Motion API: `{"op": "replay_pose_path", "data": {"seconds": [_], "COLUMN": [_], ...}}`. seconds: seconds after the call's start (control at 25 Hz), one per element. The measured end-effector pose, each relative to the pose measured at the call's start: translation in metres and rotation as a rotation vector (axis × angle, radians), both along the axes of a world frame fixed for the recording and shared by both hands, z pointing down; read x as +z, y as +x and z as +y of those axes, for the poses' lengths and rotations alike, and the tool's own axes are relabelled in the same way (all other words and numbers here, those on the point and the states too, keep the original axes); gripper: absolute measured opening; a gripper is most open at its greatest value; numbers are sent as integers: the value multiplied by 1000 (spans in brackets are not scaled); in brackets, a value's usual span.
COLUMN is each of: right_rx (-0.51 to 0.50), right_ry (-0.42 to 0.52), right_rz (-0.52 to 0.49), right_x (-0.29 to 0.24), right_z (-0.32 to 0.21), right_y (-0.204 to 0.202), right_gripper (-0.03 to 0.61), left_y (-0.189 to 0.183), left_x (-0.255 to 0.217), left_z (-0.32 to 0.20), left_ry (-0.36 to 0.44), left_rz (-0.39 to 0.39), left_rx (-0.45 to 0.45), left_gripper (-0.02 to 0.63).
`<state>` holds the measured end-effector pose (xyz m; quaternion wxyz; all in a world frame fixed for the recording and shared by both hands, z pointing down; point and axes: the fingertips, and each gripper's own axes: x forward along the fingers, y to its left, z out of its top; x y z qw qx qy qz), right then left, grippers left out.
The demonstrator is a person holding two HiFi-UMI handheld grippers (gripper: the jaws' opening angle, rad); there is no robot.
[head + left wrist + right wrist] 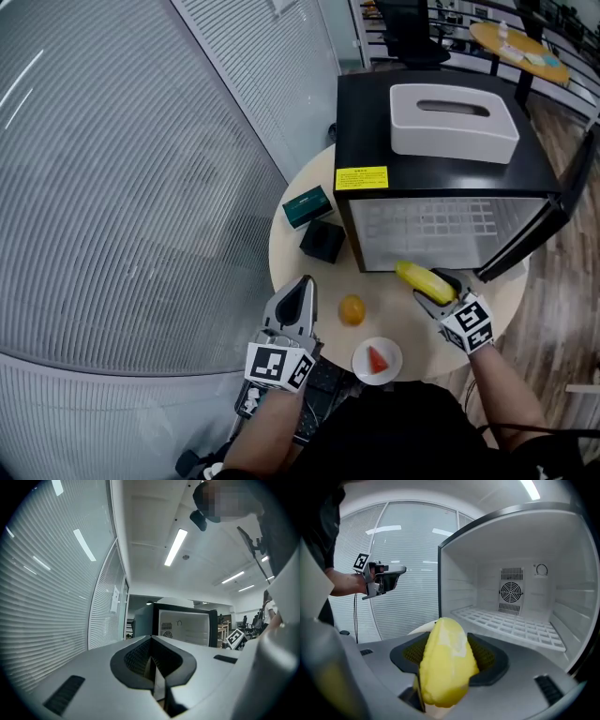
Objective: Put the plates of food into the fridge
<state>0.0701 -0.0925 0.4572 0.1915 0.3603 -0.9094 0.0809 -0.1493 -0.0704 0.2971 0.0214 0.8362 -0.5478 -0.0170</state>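
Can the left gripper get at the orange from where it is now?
Probably yes. The orange lies on bare table just beside the left gripper, with nothing between them. Its jaws are shut, so they must open first.

My right tool [449,654] has matt grey plastic jaws with dark, finely ribbed pads [485,655], and my left tool [153,663] has the same finish. The banana [443,672] looks smooth and waxy, with a faint sheen like moulded plastic. The fridge [366,122] is glossy black outside. Inside, its walls are smooth white plastic and its shelf [506,626] is a white grid. The tissue box [454,120] on top looks like matt white plastic. The tabletop [292,258] is smooth, pale and matt. The plate [362,354] is glossy white. The floor [562,272] looks like wood planks.
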Motion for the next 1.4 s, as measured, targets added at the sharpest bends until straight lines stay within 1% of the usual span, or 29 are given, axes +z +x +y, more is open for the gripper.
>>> {"op": "replay_pose_path", "data": {"seconds": [0.2,0.6,0.72,0.88,1.12,1.4], "right_rx": [22,78,91,111,121,146], "right_ry": [28,92,101,97,104,102], "right_rz": [-30,-23,-15,-33,-30,-16], "right_x": [-20,-44,-43,-41,-40,-36], "right_z": [-19,-66,-81,-98,-118,-137], "right_y": [-4,-7,-7,-11,-20,-22], "right_gripper": [259,259,259,259,259,259], "left_y": [-2,-11,-15,-20,-29,-30], "left_x": [-11,-21,-21,-14,-9,-7], "left_z": [-10,-35,-44,-52,-64,-76], "left_ry": [16,36,33,21,4,-4], "left_rz": [4,-3,0,10,6,4], "left_rx": [3,23,19,8,-6,-6], "left_gripper": [3,3,3,3,3,3]}}
